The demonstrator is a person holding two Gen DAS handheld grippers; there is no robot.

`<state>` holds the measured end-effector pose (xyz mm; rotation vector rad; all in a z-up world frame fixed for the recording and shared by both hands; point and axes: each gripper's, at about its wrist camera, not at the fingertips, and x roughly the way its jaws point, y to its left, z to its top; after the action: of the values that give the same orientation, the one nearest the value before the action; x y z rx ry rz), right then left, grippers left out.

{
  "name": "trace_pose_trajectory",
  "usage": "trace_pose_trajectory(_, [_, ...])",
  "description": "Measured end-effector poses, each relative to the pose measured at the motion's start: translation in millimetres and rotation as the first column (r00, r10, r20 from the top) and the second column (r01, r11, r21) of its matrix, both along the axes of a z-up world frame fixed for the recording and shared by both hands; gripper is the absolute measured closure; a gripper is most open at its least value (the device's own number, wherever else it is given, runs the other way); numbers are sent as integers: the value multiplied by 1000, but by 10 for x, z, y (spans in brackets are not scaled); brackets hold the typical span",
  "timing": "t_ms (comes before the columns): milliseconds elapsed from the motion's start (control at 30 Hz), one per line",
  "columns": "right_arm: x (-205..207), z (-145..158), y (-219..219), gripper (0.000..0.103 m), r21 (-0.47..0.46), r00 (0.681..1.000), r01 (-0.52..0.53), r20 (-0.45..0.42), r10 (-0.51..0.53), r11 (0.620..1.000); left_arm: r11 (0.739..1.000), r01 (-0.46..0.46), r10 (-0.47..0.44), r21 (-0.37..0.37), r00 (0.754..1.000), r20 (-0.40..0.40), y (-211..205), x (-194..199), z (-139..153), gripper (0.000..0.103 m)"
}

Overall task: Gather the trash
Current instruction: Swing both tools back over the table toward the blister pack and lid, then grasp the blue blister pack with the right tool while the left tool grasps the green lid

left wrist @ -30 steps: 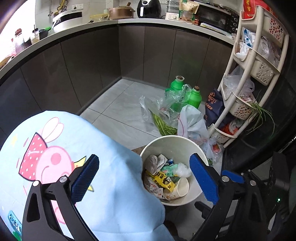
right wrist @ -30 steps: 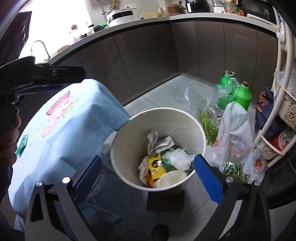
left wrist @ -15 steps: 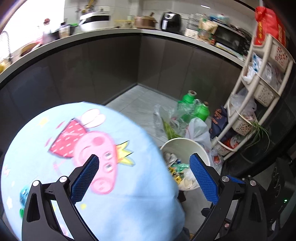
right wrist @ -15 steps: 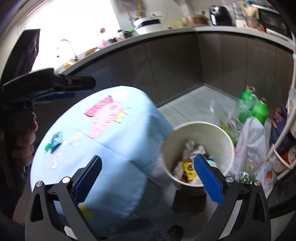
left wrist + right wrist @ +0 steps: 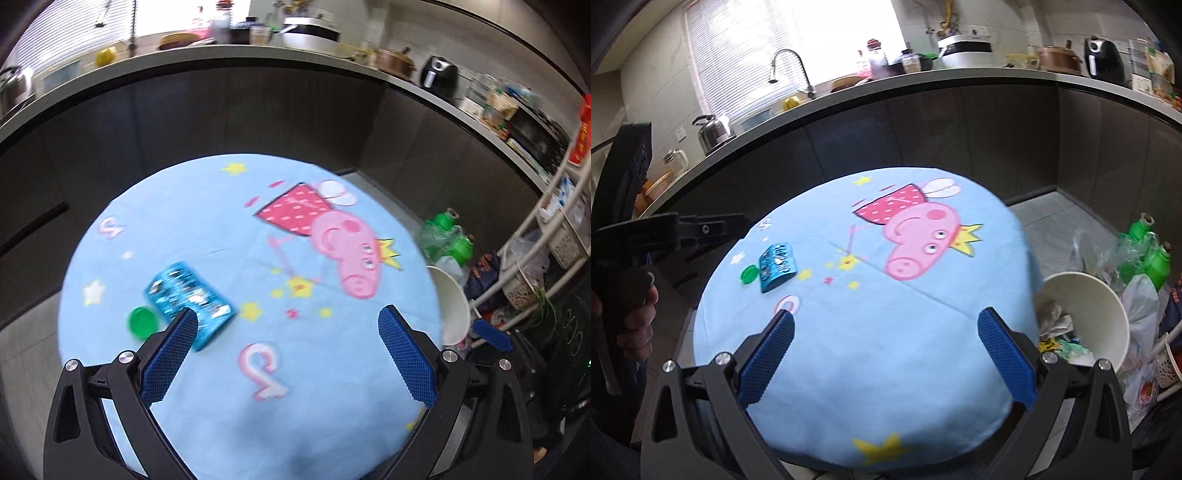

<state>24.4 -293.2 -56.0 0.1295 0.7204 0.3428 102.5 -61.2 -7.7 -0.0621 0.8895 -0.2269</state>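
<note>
Both cameras have swung up and away from the white trash bin (image 5: 1108, 317), so you now look across the round desk (image 5: 229, 424) with its blue cartoon cloth instead of down into the bin. Your left gripper (image 5: 288, 354) hangs wide with nothing between its pads, and your right gripper (image 5: 886, 354) is just as wide and empty. What remains to collect lies on the far left of the cloth: a blue snack wrapper (image 5: 190, 301) with a green bottle cap (image 5: 143, 322) just beside it. The left view is blurred, so the wrapper may be a small box. Take it with the left gripper, which is nearer: come down low, straddle its short side, and close firmly before lifting toward the bin beside the desk.
</note>
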Motion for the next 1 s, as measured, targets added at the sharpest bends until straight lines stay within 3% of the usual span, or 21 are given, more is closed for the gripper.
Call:
trace_pose_trajectory(167, [92,10,518,3,-46,992,-125,-38,124,991,994,-109,109,16,994,-11,654,-84,-79,9])
trace_pose_trajectory(333, [289,-37,1005,3,-59,961,-261,-106,254,963,985,-172,170,-32,984,-54,1211,-177,-255,10])
trace_pose_trajectory(600, [736,-247,1824,4,-155,887,-442,-218,406,883,989,-134,128,-63,987,-99,1444,-166,-497,21])
trace_pose_trajectory(1000, [1394,-584,2356,18,-192,852,-496,-294,433,847,990,-105,94,-90,989,-114,1661,45,-648,30])
